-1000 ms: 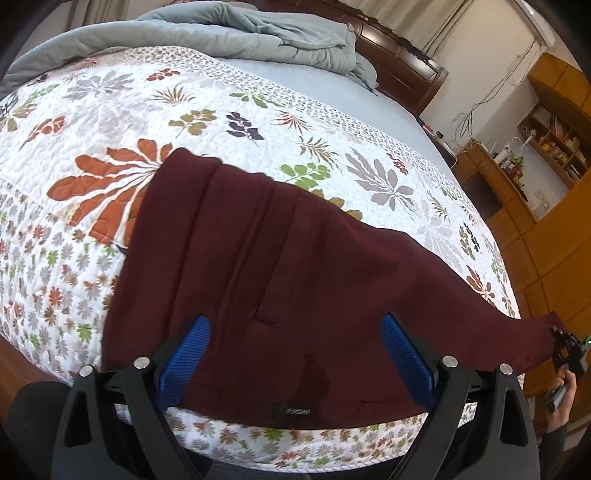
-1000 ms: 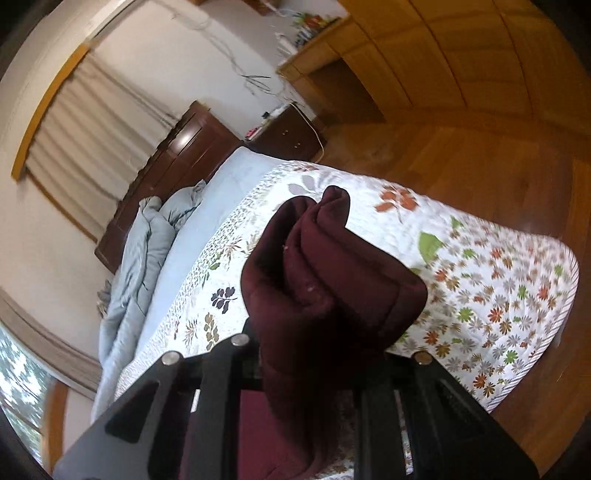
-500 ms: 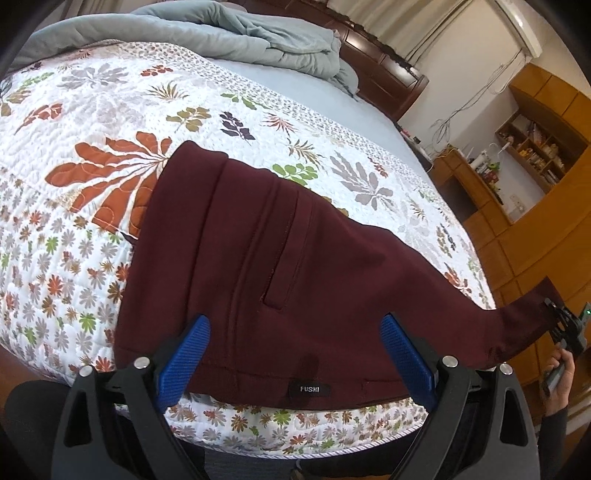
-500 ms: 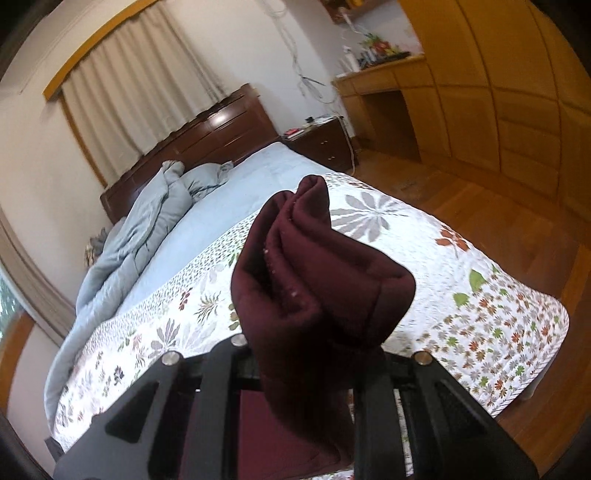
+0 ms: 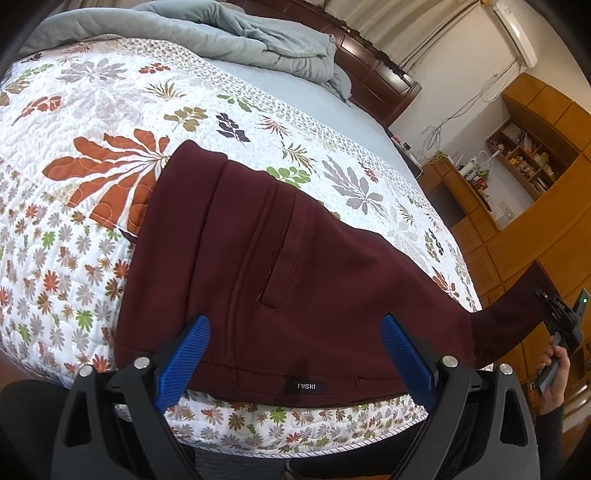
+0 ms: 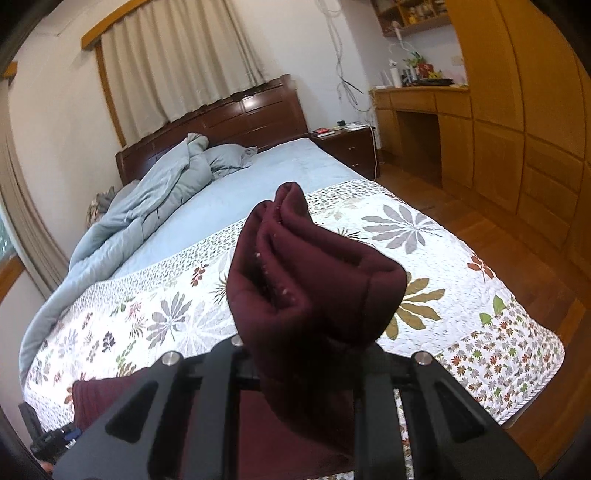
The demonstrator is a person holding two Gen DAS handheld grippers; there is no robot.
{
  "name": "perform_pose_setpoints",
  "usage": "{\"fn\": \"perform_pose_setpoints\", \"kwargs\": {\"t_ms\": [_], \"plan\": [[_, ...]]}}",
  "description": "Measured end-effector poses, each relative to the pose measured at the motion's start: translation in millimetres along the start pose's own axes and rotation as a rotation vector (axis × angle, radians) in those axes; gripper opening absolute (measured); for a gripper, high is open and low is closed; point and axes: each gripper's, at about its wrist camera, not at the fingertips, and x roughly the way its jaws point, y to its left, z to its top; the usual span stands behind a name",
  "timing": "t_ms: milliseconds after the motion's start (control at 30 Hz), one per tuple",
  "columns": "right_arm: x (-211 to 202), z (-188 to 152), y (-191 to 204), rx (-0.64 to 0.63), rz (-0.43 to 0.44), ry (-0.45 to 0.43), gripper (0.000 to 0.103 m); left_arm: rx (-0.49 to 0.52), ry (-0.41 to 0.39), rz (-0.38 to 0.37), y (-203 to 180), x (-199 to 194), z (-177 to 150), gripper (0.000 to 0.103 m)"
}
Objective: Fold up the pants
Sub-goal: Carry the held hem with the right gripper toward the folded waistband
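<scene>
Dark red pants [image 5: 295, 277] lie flat on the floral quilt [image 5: 92, 147], waistband and its small label toward the near edge of the bed. My left gripper [image 5: 295, 358] hovers open over the waistband, its blue pads [image 5: 184, 358] spread wide on either side and not pinching the cloth. One leg stretches off to the right and rises to my right gripper [image 5: 559, 317], held by a hand. In the right wrist view the bunched leg ends [image 6: 314, 288] stick up from between the fingers of my right gripper [image 6: 306, 354], which is shut on them; the cloth hides the pads.
A crumpled grey-blue duvet [image 5: 240, 33] lies by the dark wooden headboard [image 6: 240, 118]. A nightstand [image 6: 347, 147], a desk and tall wooden cupboards [image 6: 517, 129] line the right side. Wooden floor [image 6: 517, 258] runs beside the bed.
My right gripper has lifted the leg ends higher off the bed's right edge and rolled until its view is level. My left gripper shifted slightly, so the waistband label shows clearly.
</scene>
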Motion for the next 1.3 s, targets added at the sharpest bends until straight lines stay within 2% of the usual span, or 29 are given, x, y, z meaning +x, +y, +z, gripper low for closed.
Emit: {"fn": "perform_pose_setpoints", "kwargs": {"t_ms": [533,833,1033,1300], "plan": [[10,-24,88,-0.267,-0.027,0.024,0.017,-0.029,-0.009,-0.04,6,-5,-1,0.094],[25,-53,138,-0.46,-0.069,0.044,0.016,-0.035,-0.009,-0.053,8,-6,-1,0.094],[44,-101,180,-0.69,-0.118,0.071,0.016,-0.041,-0.009,-0.061,9,-6,-1,0.094],[71,-195,232,-1.108,-0.178,0.09,0.016,-0.04,-0.006,-0.065,9,-6,-2,0.094]]}}
